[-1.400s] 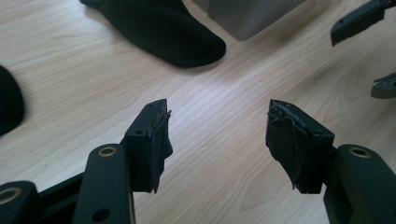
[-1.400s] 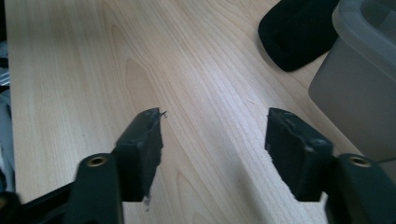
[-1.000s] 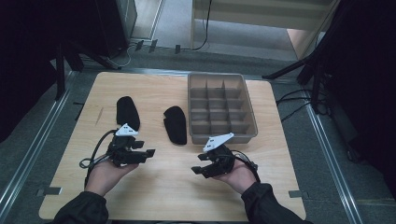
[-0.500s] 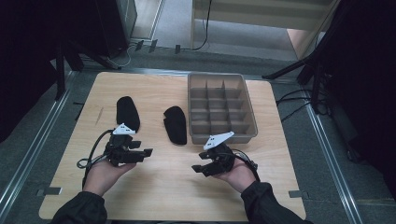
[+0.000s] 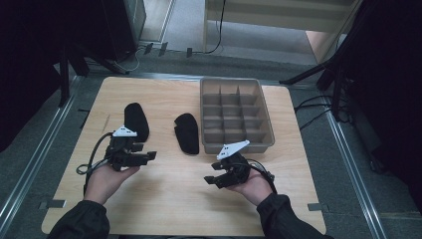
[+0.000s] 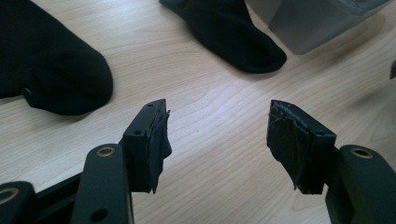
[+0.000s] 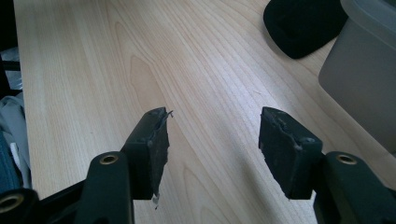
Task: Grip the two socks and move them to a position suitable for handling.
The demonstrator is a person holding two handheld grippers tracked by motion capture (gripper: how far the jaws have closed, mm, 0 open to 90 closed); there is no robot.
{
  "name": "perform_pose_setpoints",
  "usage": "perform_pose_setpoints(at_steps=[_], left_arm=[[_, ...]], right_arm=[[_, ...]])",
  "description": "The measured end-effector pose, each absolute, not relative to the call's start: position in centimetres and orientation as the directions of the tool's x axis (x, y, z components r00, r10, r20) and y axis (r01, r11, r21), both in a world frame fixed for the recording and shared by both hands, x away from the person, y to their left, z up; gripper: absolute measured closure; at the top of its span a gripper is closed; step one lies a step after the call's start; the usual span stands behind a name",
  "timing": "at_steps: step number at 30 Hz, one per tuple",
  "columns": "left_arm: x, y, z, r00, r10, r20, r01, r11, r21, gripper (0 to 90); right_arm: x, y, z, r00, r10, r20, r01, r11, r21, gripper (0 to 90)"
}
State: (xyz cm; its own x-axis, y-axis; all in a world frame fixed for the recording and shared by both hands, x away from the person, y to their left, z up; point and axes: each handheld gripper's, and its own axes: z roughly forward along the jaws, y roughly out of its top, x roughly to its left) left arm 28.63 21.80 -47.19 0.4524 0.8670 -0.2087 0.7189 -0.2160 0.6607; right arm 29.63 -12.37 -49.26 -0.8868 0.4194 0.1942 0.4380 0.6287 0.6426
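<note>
Two black socks lie flat on the wooden table (image 5: pixel 164 199): one at the left (image 5: pixel 135 121), one in the middle (image 5: pixel 187 132). My left gripper (image 5: pixel 145 157) hovers just in front of the left sock, jaws open and empty. In the left gripper view (image 6: pixel 217 140) the left sock (image 6: pixel 51 65) and the middle sock (image 6: pixel 229 28) lie beyond the jaws. My right gripper (image 5: pixel 211 178) sits in front of the tray, open and empty. The right gripper view (image 7: pixel 212 140) looks over bare wood toward the middle sock (image 7: pixel 303 23).
A grey plastic tray (image 5: pixel 201 114) with several empty compartments stands at the back right, next to the middle sock. Its corner shows in the left gripper view (image 6: pixel 313 23) and its wall in the right gripper view (image 7: pixel 364 70). Dark stands and cables surround the table.
My left gripper has shifted slightly left and toward the left sock. The right gripper has barely moved. Both stay open.
</note>
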Motion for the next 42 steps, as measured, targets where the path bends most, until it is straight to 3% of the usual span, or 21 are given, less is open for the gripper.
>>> perform_pose_setpoints(at_steps=[14,42], left_arm=[[31.2,23.9,-47.5,0.377,0.899,-0.224,0.740,-0.147,0.657,38.2],[38.6,25.7,-49.3,0.265,0.952,-0.156,0.777,-0.115,0.619,38.8]], right_arm=[[29.5,-12.5,-49.6,-0.880,0.432,0.198,0.453,0.636,0.625,42.9],[29.0,-13.6,-50.1,-0.862,0.465,0.202,0.485,0.640,0.596,43.0]])
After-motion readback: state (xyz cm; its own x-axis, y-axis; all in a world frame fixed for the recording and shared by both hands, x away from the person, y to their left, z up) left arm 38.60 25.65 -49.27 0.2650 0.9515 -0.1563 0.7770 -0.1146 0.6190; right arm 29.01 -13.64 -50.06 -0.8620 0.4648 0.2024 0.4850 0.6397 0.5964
